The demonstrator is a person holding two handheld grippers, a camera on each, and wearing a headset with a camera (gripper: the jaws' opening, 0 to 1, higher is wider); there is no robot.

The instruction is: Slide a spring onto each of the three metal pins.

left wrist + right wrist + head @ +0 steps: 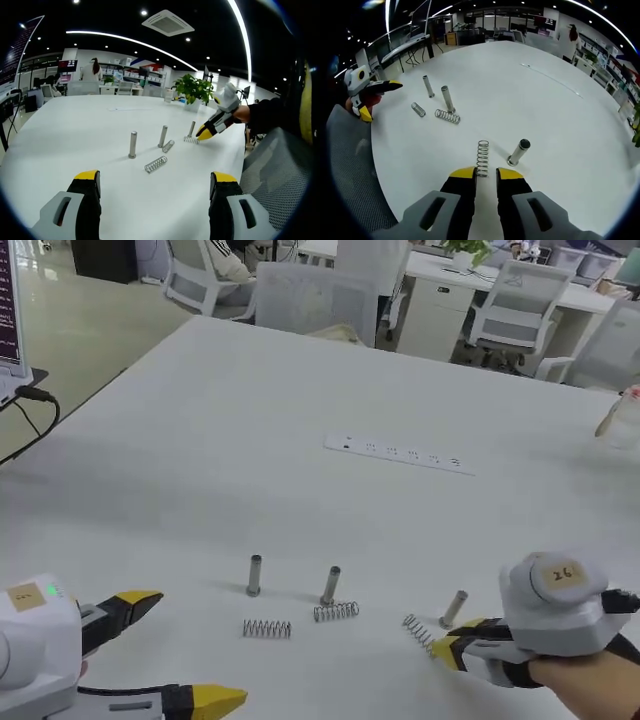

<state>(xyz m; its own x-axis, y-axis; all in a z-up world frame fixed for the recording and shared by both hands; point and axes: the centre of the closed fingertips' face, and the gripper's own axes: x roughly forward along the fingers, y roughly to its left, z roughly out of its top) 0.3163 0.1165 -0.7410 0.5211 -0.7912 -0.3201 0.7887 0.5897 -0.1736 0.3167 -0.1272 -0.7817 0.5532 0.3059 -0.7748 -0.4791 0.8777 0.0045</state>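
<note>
Left gripper [196, 648], white body, yellow-tipped black jaws: entered at lower left of the head view, jaws spread wide, nothing held. Right gripper [437, 645], same pattern: lower right, tips set against the third coiled wire spring [418, 630]. On the white tabletop [300, 420], along lower centre, three short upright steel pins are listed, all bare: first pin [254, 575], second pin [331, 585], third pin [455, 608]. First spring [267, 628] and second spring [336, 612] are laid flat just below the first two pins.

Left gripper view: yellow tips are seen far apart at the bottom edge, with the pins and springs at centre.

Right gripper view: jaws at bottom centre are held narrowly apart, with the third spring's near end at the gap's mouth and no clamp seen. The third pin is just right.

Hazard, as judged: if pinched by its end coil, the spring may be flicked away, and the nearby pin may be toppled by a jaw.
</note>
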